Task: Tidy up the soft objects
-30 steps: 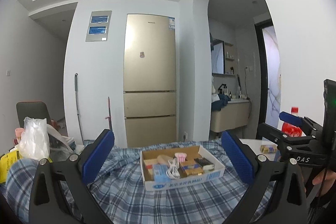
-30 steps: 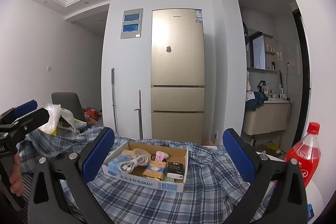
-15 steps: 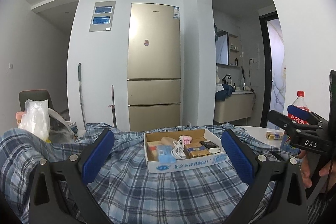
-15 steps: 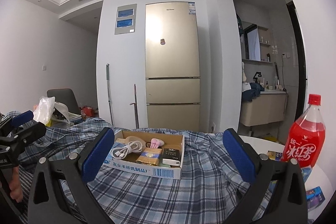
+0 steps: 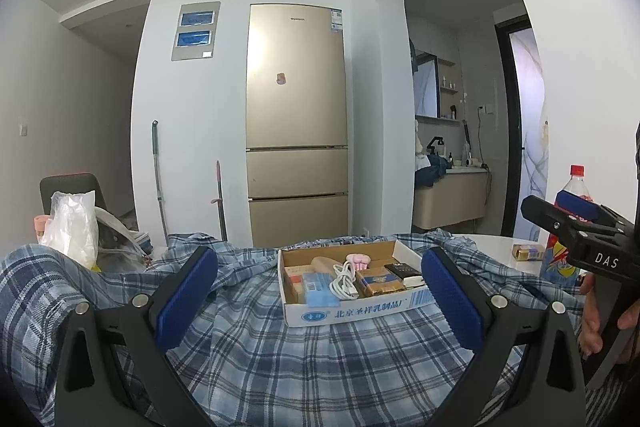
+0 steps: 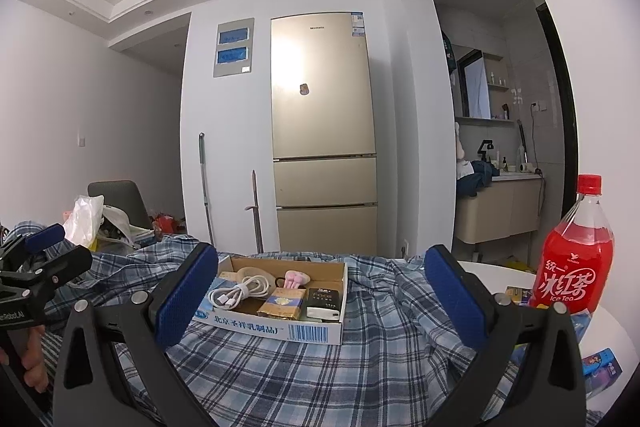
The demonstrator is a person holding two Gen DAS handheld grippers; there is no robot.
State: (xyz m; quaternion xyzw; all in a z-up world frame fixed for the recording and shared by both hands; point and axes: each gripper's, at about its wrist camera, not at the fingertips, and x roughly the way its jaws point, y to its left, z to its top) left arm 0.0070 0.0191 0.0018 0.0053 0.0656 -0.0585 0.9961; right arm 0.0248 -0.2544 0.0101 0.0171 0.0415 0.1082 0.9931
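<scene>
White walls, a gold three-door refrigerator (image 5: pixel 296 131) and an arched opening to a washroom form the background beyond both grippers. Ahead of the fingers, a blue plaid shirt (image 5: pixel 280 359) lies rumpled across a white round table (image 6: pixel 500 269) and covers most of it. Left gripper (image 5: pixel 320 301): jaws spread wide, holding nothing; the blue pads (image 5: pixel 186 297) hang above the cloth, and contact with it cannot be confirmed. Right gripper (image 6: pixel 322 301): jaws equally wide apart, empty, also above the plaid cloth. Between the fingers of each gripper, slightly further forward, a shallow cardboard box (image 5: pixel 360 311) rests on the shirt; it contains a coiled white cable (image 6: pixel 240 291), a small pink plush item (image 6: pixel 294 278), a gold packet (image 6: pixel 282 303), a black-and-white pack and blue packets. Left wrist view only: a white plastic bag (image 5: pixel 72 227) and a grey chair far forward-left of the left gripper, a small gold pack on the bare table to the right, and the right gripper with a hand (image 5: pixel 600 323) on its handle at the right edge. Right wrist view only: the full red iced-tea bottle (image 6: pixel 572 255) upright just right of the right finger, small blue packets at its base, and the left gripper with fingers on its handle at the left edge.
</scene>
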